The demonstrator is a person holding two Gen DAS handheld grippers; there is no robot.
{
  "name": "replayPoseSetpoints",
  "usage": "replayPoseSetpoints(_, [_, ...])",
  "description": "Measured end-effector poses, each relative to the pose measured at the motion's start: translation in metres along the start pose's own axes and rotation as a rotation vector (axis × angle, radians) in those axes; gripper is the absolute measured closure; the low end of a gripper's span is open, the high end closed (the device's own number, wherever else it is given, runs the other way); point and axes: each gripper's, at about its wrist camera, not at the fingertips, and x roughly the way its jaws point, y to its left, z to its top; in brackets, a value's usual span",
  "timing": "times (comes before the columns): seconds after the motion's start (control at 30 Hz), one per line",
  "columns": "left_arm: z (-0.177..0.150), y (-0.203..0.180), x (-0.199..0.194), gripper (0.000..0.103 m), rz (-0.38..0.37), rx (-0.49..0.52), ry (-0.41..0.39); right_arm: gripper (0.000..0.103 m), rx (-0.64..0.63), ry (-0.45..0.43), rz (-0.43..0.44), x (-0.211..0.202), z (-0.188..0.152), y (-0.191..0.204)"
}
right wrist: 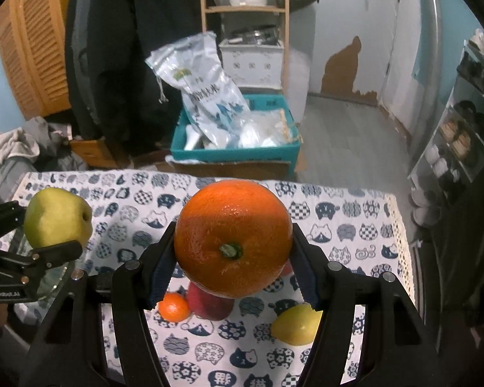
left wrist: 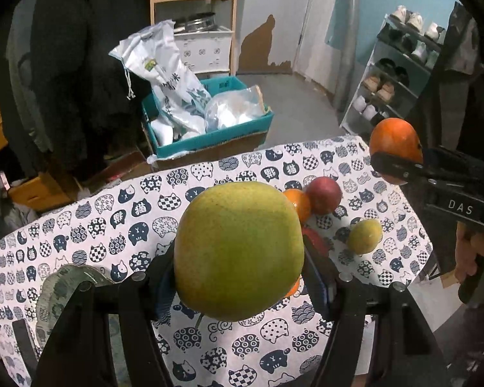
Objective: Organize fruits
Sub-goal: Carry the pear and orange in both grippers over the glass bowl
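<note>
Gripping a green apple (left wrist: 238, 251) between left gripper (left wrist: 238, 277) jaws, aloft over the cat-print tablecloth (left wrist: 80, 225). Clamping a large orange (right wrist: 232, 238) in the right gripper (right wrist: 232, 267), also raised and tilting downward. Judging the sorting only partly done: leaving a red apple (right wrist: 209, 303), a lemon (right wrist: 295, 324) and a small mandarin (right wrist: 174, 306) loose on the cloth. Hovering just beside a glass dish (right wrist: 53, 277) at the table's left.
</note>
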Motion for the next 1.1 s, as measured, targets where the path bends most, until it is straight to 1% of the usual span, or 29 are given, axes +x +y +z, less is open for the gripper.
replayPoseSetpoints(0.27, [-0.002, 0.008, -0.024, 0.034, 0.003, -0.014, -0.036, 0.038, -0.018, -0.041, 0.034, -0.017, 0.011, 0.015])
replayPoseSetpoints(0.6, [-0.008, 0.025, -0.044, 0.034, 0.021, -0.043, -0.070, 0.038, -0.041, -0.078, 0.082, -0.026, 0.023, 0.042])
replayPoseSetpoints(0.7, [-0.011, 0.028, -0.049, 0.034, 0.035, -0.044, -0.080, 0.038, -0.049, -0.081, 0.096, -0.027, 0.026, 0.052])
replayPoseSetpoints(0.8, [-0.014, 0.036, -0.053, 0.034, 0.031, -0.063, -0.082, 0.038, -0.060, -0.081, 0.114, -0.026, 0.028, 0.062])
replayPoseSetpoints(1.1, [-0.025, 0.059, -0.064, 0.034, 0.055, -0.103, -0.091, 0.038, -0.099, -0.072, 0.159, -0.020, 0.034, 0.097])
